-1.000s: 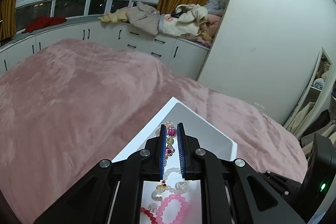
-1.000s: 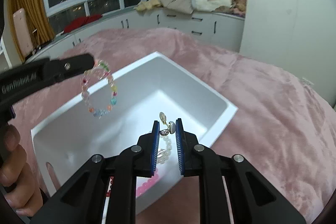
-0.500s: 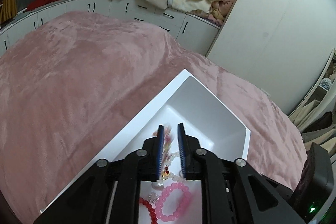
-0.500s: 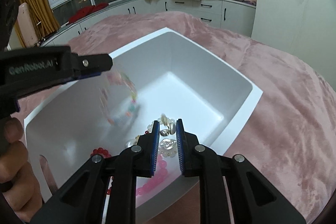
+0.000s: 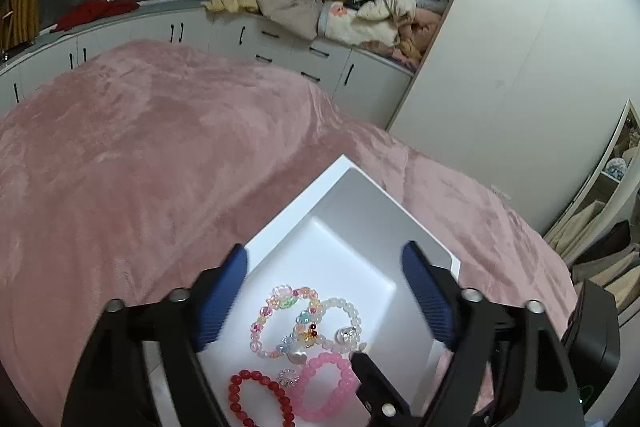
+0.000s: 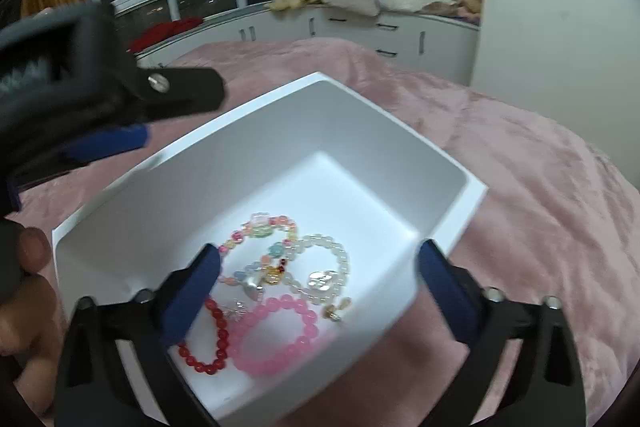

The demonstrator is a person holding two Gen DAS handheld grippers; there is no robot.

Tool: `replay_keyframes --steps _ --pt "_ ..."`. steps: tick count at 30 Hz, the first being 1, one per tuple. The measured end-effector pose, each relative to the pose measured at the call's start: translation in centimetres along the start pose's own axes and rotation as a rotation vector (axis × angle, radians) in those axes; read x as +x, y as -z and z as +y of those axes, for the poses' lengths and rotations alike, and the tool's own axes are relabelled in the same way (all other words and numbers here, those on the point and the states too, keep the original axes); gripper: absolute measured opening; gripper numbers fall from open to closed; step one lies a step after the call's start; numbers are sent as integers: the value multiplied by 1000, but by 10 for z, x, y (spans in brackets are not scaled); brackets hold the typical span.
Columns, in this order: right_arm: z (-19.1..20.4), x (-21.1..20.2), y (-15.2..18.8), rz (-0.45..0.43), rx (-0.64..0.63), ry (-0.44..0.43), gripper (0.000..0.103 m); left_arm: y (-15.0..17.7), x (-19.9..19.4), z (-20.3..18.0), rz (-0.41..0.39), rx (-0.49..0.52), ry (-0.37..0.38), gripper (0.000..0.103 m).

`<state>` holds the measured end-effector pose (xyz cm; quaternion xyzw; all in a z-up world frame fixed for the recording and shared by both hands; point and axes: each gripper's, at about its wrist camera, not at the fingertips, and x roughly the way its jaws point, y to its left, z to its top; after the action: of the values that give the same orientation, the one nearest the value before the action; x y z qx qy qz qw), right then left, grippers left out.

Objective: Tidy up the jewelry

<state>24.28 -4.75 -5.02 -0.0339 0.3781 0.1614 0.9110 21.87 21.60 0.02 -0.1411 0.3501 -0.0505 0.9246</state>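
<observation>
On the pink bed (image 5: 160, 155) sits the white box (image 6: 120, 211), both my left tongs (image 5: 324, 291) and right tongs (image 6: 320, 283) spread wide and empty above it, the beaded bracelets (image 6: 280, 279) heaped inside.

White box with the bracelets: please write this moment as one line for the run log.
left gripper: open, empty | right gripper: open, empty | white box: holds multicolour bracelet, white bracelet, pink bracelet, red bracelet
</observation>
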Motion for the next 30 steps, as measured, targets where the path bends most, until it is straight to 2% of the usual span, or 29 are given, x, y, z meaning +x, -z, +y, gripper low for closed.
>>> replay_keyframes --steps 4,6,9,14,18,21,27,30 --pt "-8 -15 7 0 27 23 98 -2 -14 1 -34 -5 5 85" --pt "-10 -28 12 -1 33 34 98 -3 -27 -1 -79 2 -17 87" --pt "-11 -52 21 -4 37 37 98 -5 -41 -6 -106 18 -33 87" --pt "-7 -94 33 -24 20 36 98 -7 -82 -18 -148 57 -102 87" --pt "-7 -117 37 -39 16 40 98 7 -97 -32 -108 103 -96 87" --pt "-9 -136 43 -51 13 41 98 23 -105 -39 -93 133 -154 87" --pt "-14 -167 59 -65 15 33 98 46 -128 -43 -73 173 -192 87" --pt "-14 -177 66 -52 20 12 98 61 -139 -43 -56 200 -247 87"
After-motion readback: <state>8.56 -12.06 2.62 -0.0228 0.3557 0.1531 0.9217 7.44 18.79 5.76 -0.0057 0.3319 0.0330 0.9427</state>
